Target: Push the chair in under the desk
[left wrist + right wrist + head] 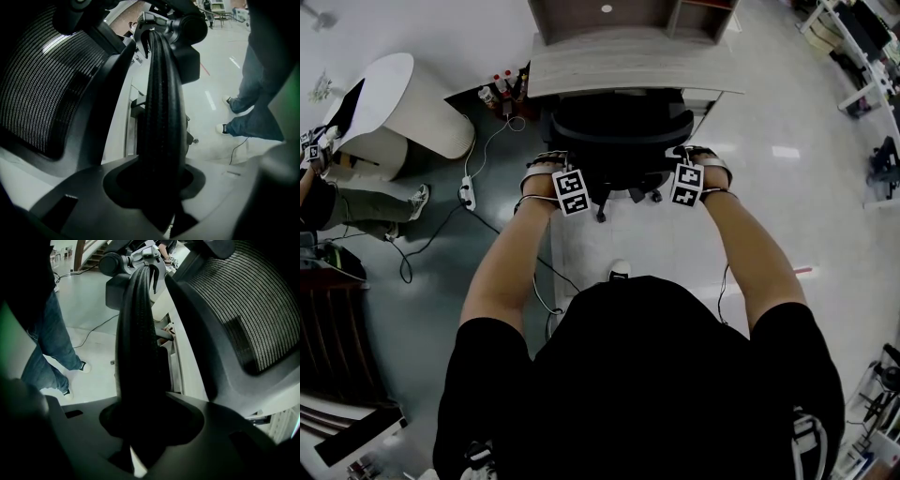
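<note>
A black office chair with a mesh backrest stands partly under the grey wooden desk. Its wheeled base shows below the seat. My left gripper is at the chair's left side and my right gripper is at its right side. In the left gripper view a black ribbed armrest runs up between the jaws, and the left gripper is shut on it. In the right gripper view the other armrest sits the same way, with the right gripper shut on it.
A white rounded cabinet stands at the left, with bottles beside the desk. A power strip and cables lie on the floor. Another person sits at far left. Legs in jeans stand beside the chair.
</note>
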Demonstrator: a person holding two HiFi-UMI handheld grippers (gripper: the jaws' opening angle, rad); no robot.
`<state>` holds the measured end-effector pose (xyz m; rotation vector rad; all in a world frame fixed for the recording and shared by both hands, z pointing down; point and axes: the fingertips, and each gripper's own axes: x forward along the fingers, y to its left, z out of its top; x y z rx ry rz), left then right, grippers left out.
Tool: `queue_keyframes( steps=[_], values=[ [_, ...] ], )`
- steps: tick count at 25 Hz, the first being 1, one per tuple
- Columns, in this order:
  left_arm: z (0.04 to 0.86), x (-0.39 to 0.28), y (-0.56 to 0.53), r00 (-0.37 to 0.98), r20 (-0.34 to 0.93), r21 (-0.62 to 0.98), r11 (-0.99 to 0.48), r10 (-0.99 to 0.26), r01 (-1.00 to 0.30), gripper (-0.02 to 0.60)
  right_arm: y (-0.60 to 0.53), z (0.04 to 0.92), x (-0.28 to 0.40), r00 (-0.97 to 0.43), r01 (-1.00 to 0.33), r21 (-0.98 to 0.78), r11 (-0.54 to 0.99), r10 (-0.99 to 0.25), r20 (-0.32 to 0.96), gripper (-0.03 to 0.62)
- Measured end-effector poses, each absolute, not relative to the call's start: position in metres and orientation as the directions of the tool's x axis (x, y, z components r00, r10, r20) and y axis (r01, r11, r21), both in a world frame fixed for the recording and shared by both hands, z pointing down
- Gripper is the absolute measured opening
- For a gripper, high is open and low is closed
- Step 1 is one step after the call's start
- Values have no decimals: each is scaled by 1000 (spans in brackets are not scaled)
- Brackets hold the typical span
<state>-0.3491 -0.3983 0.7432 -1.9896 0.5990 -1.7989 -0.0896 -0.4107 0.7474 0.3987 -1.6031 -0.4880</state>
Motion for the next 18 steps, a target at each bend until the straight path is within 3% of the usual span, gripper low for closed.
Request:
queue_keyframes(
  steps=[11,15,18],
  values=[
    [744,-351,-396,88,835,-540,-839,-544,-61,143,-414,746,-91,-96,-4,557,830,-555,826,168],
    [747,-350,-389,104,868,-481,-874,-485,-68,171,-409,747,-86,-89,-23,560,828,-559,824,307],
    [740,-351,-385,135,869,-464,-879,-475,-107,204,-407,729,-82,-121,-106,589,801,-598,792,325]
  ],
)
